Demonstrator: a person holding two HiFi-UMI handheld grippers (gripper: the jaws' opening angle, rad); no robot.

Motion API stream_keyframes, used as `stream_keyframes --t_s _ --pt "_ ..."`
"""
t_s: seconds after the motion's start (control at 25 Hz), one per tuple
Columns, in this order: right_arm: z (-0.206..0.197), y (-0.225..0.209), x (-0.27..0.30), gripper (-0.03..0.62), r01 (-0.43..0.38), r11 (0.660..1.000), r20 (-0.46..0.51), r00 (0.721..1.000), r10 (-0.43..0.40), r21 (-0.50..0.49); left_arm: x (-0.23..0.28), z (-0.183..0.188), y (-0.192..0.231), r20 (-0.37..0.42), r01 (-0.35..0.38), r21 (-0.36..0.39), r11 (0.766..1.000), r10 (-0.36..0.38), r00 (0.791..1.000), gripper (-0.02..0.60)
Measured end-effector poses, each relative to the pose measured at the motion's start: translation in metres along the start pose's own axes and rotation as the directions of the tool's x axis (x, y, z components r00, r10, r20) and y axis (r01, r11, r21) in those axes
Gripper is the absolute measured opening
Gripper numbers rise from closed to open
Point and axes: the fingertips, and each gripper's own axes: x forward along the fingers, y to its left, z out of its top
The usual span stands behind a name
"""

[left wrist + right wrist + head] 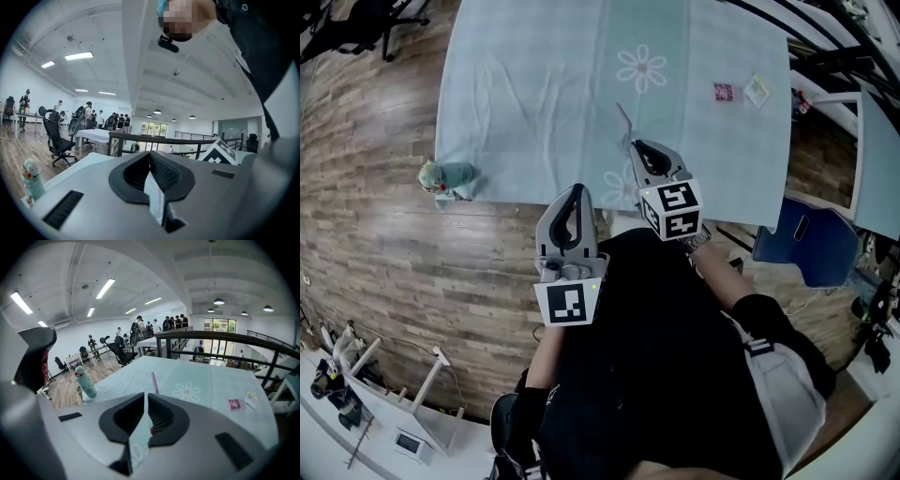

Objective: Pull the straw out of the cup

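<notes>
My right claw [636, 146] is pinched together on the thin pinkish straw [624, 122]. Its smooth tube pokes past my ribbed black pads toward twelve o'clock, over the pale blue flower-print cloth [534, 84]. The mint-green cup [450, 178], rounded with a figurine top, stands at nine o'clock by the cloth's corner, well apart. My left claw [577, 189] is closed and empty.
</notes>
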Motion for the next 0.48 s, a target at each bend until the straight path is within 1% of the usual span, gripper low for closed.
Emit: stream_keyframes --t_s 0.04,0.16,0.28,0.36,0.48 --pt "-0.001 -0.001 0.002 0.024 0.011 1.000 -0.006 1.000 -0.010 0.011 0.002 0.000 0.001 -0.010 0.015 0.000 1.000 -0.015 1.000 0.015" --pt "-0.001 -0.008 0.012 0.092 0.047 0.998 -0.019 0.999 -0.046 0.048 0.011 -0.003 0.009 -0.043 0.053 0.007 0.999 -0.052 0.998 0.014" --pt "-0.007 -0.012 0.023 0.153 0.069 0.994 -0.050 0.997 -0.065 0.081 0.018 -0.005 0.020 -0.065 0.064 0.010 0.998 -0.064 0.996 0.015" --pt "-0.011 -0.014 0.031 0.170 0.079 0.992 -0.076 0.995 -0.072 0.097 0.023 -0.005 0.024 -0.073 0.065 0.012 0.998 -0.064 0.995 0.015" --pt "-0.014 -0.017 0.039 0.170 0.098 0.990 -0.105 0.991 -0.086 0.106 0.028 -0.007 0.028 -0.079 0.064 0.009 0.998 -0.063 0.995 0.015"
